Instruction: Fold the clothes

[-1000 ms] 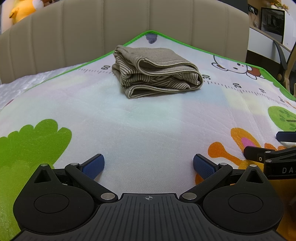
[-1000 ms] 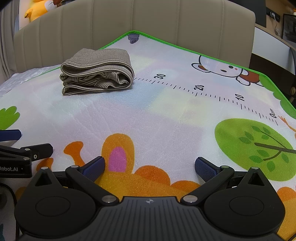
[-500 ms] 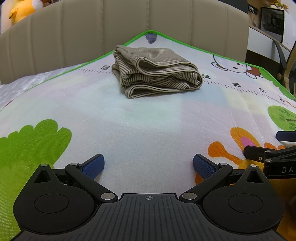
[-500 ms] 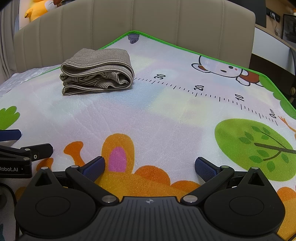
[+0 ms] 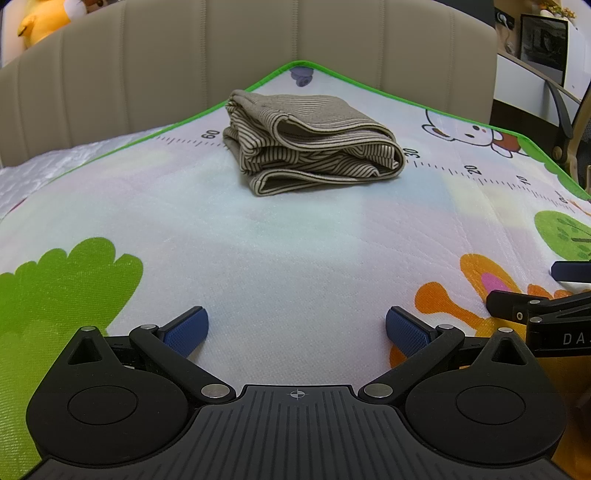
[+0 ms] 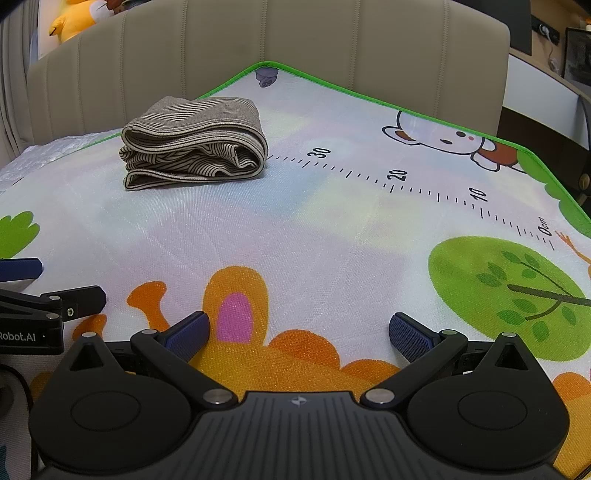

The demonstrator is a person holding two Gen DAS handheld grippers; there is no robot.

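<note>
The left gripper point(image 5: 296, 328) holds its blue-padded fingers point(image 5: 185, 331) spread wide, nothing between them, low over the near part of a cartoon play mat point(image 5: 295, 251). The right gripper point(image 6: 299, 330) is the same: fingers point(image 6: 410, 336) wide apart and empty, above an orange shape printed on the mat. Each gripper shows at the edge of the other's view, so the two sit side by side, near together.

Far from both, toward the mat's far corner, lies the folded striped garment point(image 5: 310, 142), a thick brown-and-cream bundle resting on the printed ruler line around the 30 to 60 marks. It is well apart from either gripper.

The mat has a green border, green bushes, a round tree point(image 6: 513, 295) and a white cartoon animal point(image 6: 443, 138) on the right. It lies on a bed; white quilted bedding point(image 5: 55, 173) shows at the far left. Behind stands a beige padded headboard point(image 5: 258, 48), with a yellow plush toy point(image 5: 44, 18) above its left end. At the far right are a white desk and a dark screen point(image 5: 543, 40).
</note>
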